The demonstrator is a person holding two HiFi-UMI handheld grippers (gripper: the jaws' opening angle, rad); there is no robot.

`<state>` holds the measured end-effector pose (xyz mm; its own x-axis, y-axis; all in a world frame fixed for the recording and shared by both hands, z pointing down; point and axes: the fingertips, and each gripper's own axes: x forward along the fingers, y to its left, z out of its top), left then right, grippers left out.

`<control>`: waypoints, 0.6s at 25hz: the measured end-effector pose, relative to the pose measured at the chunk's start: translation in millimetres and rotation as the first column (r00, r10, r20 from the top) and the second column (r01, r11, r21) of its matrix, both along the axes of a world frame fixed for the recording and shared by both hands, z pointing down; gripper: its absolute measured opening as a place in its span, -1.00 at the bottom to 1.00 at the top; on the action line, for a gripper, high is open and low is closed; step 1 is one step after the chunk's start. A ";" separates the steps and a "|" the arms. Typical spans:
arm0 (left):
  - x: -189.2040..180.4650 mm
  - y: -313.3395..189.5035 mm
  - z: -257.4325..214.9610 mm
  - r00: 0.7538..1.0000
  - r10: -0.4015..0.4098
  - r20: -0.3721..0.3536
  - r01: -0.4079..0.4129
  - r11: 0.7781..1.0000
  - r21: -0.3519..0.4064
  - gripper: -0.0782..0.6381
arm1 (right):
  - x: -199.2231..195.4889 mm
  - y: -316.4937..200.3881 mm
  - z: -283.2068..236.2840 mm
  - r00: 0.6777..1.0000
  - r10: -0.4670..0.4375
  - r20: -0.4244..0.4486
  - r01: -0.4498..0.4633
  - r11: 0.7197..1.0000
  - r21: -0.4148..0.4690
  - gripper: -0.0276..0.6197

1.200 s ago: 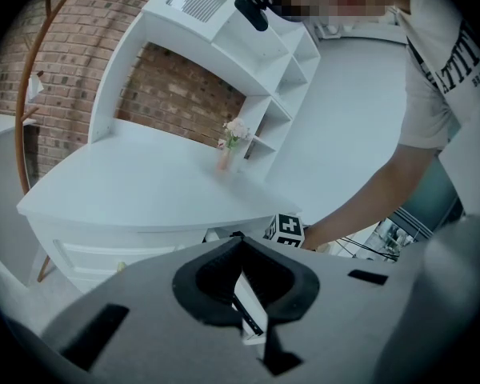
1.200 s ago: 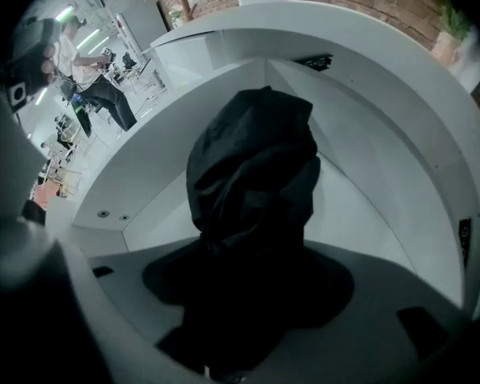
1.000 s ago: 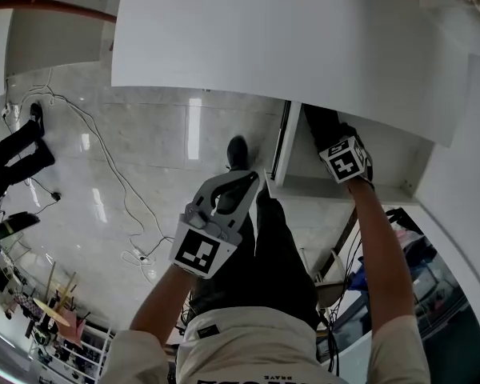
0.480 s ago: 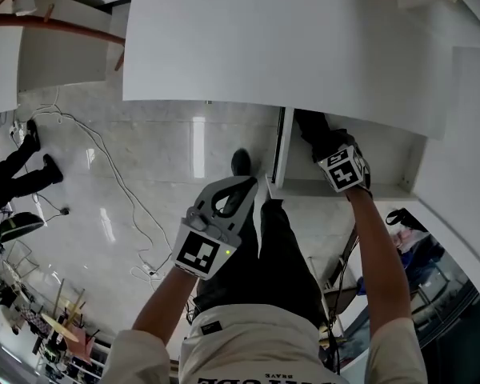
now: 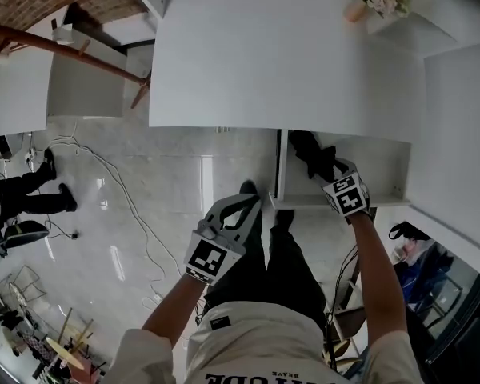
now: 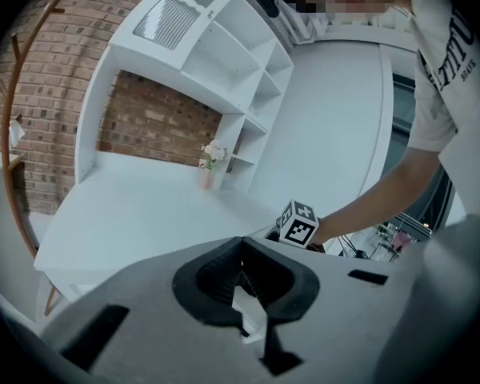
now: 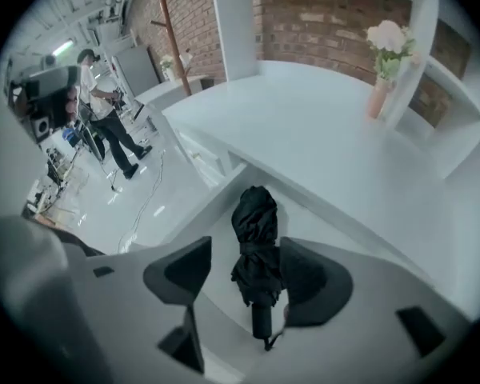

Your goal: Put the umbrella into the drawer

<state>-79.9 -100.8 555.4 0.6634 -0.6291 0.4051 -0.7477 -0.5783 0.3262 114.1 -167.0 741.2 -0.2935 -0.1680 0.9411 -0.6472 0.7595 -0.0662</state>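
Note:
A folded black umbrella [image 7: 256, 246] lies inside the open white drawer [image 7: 208, 206] under the desk. It shows in the head view as a dark bundle, the umbrella [image 5: 310, 154], at the drawer's [image 5: 336, 202] left side. My right gripper [image 7: 246, 256] is open, its jaws standing on either side of the umbrella's handle end; the right gripper [image 5: 326, 170] hovers over the drawer's front. My left gripper [image 5: 244, 206] is shut and empty, held above the floor left of the drawer. In the left gripper view the left gripper [image 6: 242, 246] has its pads meeting.
The white desk top [image 5: 288, 54] overhangs the drawer, with a pink flower vase [image 5: 358, 6] at its far right and shelves behind. Cables [image 5: 120, 190] trail over the shiny floor. A person [image 5: 32, 190] stands at the far left. My legs are below the drawer.
The right gripper has drawn back toward the drawer's front edge, away from the umbrella's far end. The head view has tilted up the desk. The left gripper has hardly moved.

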 end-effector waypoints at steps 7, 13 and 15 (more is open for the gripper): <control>15.0 19.5 -30.9 0.996 0.090 0.004 -0.090 0.995 0.037 -0.71 | -1.3 16.9 -88.2 0.979 0.109 0.173 -0.127 0.988 0.092 -0.28; 36.4 33.5 -49.4 0.991 0.134 0.007 -0.134 0.989 0.062 -0.71 | 15.2 47.8 -153.4 0.948 0.140 0.287 -0.193 0.967 0.166 -0.54; 39.5 38.7 -56.7 0.992 0.123 0.002 -0.123 0.990 0.067 -0.71 | 22.1 61.0 -173.5 0.931 0.161 0.329 -0.230 0.956 0.184 -0.62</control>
